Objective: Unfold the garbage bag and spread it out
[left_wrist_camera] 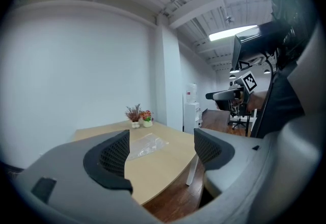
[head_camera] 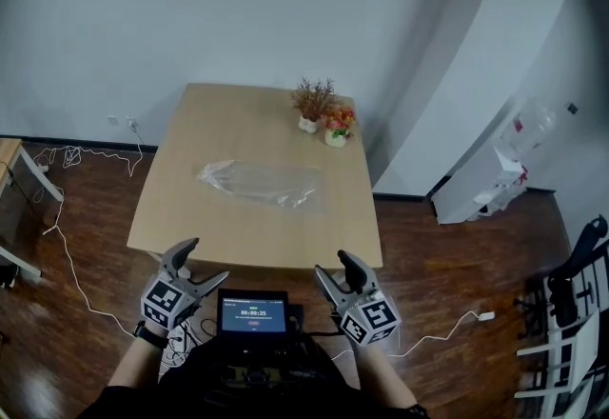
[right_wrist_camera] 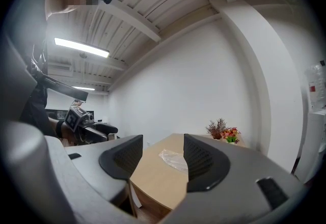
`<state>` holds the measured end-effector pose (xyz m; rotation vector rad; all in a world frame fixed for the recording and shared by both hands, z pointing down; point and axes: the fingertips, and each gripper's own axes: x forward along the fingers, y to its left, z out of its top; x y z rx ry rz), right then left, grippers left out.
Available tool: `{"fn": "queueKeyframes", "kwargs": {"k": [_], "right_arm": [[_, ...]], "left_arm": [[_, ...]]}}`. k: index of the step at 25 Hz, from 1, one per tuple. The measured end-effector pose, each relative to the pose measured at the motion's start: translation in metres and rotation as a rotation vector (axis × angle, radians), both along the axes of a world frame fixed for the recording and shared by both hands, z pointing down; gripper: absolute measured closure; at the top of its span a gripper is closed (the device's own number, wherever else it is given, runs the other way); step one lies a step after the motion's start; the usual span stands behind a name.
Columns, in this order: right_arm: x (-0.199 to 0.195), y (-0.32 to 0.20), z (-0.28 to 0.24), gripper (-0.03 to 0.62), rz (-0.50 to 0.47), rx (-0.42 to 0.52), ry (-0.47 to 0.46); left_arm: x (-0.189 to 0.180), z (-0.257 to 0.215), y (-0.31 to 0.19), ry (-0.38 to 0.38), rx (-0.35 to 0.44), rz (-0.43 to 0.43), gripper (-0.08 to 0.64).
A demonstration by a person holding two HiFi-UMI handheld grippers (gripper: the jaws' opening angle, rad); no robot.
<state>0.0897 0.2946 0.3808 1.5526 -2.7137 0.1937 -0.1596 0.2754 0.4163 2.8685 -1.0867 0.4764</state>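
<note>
Counts first: one clear garbage bag [head_camera: 259, 182] lies mid-table [head_camera: 190, 212], and two flower pots [head_camera: 335, 136] stand at its far right corner. You hold the left gripper [head_camera: 209, 259] and right gripper [head_camera: 331, 263] short of the near edge, both with jaws spread wide, empty, touching nothing.

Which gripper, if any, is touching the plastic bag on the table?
Apart, both. Head view shows left gripper and right gripper short of the table, bag lying mid-table.
</note>
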Motion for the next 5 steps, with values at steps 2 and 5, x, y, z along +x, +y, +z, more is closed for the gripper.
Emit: {"fn": "queueKeyframes", "kwargs": {"k": [2,5], "right_arm": [[-0.0009,0.0001,-0.0014,0.319,0.001,0.003,0.003],[-0.0025,-0.001,-0.0037,0.319,0.001,0.006,0.004]], "left_arm": [[-0.0006,-0.0007,0.0,0.005,0.001,0.0,0.158],[-0.0006,-0.0014,-0.0001,0.009,0.001,0.005,0.158]]}}
